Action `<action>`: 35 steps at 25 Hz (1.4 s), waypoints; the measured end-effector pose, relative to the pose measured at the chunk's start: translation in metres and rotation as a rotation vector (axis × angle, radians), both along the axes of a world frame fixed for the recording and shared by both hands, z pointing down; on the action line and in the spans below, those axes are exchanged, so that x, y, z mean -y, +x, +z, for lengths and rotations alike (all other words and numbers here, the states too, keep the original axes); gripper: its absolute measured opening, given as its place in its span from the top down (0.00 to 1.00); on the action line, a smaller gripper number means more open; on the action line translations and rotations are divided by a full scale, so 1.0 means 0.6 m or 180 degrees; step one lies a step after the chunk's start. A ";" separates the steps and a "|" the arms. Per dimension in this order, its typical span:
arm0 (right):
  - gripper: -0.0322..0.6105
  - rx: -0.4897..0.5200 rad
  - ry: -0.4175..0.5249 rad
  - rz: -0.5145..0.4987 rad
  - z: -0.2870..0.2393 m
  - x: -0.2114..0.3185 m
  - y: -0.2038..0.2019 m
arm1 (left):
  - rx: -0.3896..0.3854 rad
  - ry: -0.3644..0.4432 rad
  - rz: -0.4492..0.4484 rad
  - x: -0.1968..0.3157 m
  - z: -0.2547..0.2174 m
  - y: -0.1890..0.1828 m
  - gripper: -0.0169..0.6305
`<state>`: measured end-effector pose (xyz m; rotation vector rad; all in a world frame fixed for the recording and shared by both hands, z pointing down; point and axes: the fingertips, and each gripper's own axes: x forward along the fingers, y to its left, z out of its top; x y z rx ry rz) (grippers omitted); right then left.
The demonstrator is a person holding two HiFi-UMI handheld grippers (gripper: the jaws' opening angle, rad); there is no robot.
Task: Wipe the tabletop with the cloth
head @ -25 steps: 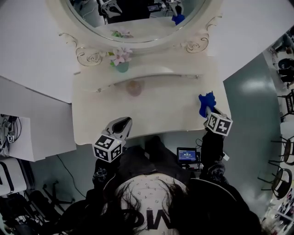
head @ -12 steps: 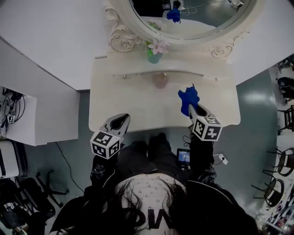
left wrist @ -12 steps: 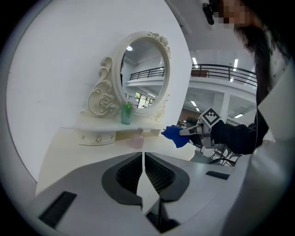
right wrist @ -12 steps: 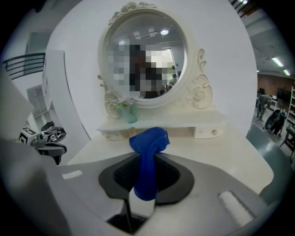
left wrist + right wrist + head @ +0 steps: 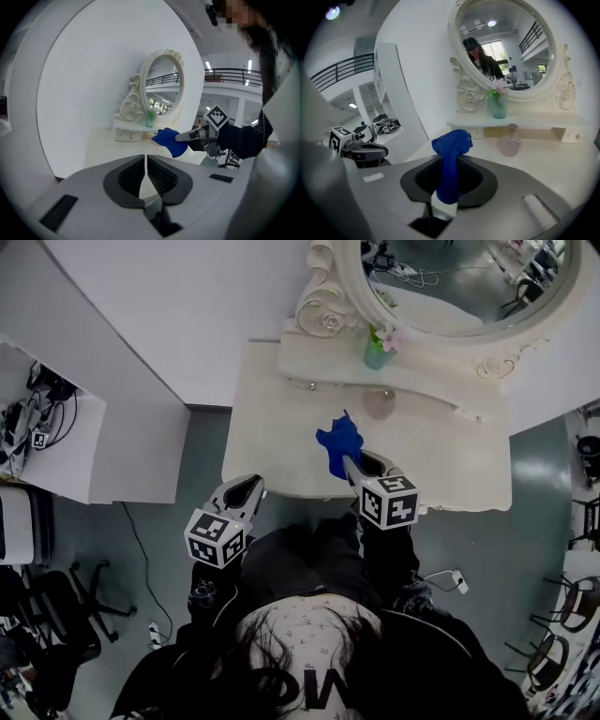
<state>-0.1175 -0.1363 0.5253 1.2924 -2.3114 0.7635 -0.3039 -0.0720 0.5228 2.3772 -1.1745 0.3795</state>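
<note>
Cloth (image 5: 339, 442), blue and bunched, is pinched in the right gripper (image 5: 352, 465) and sticks out past its jaws at 12 o'clock, over the middle-front of the white tabletop (image 5: 272, 427); contact with the surface is unclear. Left gripper (image 5: 246, 491) sits at 8 o'clock from the cloth, by the table's front edge, jaws pressed together on nothing. Pink bottle (image 5: 379, 405) is at 1 o'clock from the cloth, with the green vase (image 5: 376, 352) beyond it on the shelf under the oval mirror (image 5: 469, 287).

left tongs (image 5: 246, 491) closed, right tongs (image 5: 351, 468) clamped
</note>
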 end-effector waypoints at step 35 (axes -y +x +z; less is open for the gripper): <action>0.82 -0.0894 -0.0593 -0.0754 0.223 -0.060 -0.119 | -0.0051 -0.0053 -0.0197 -0.062 0.009 -0.067 0.98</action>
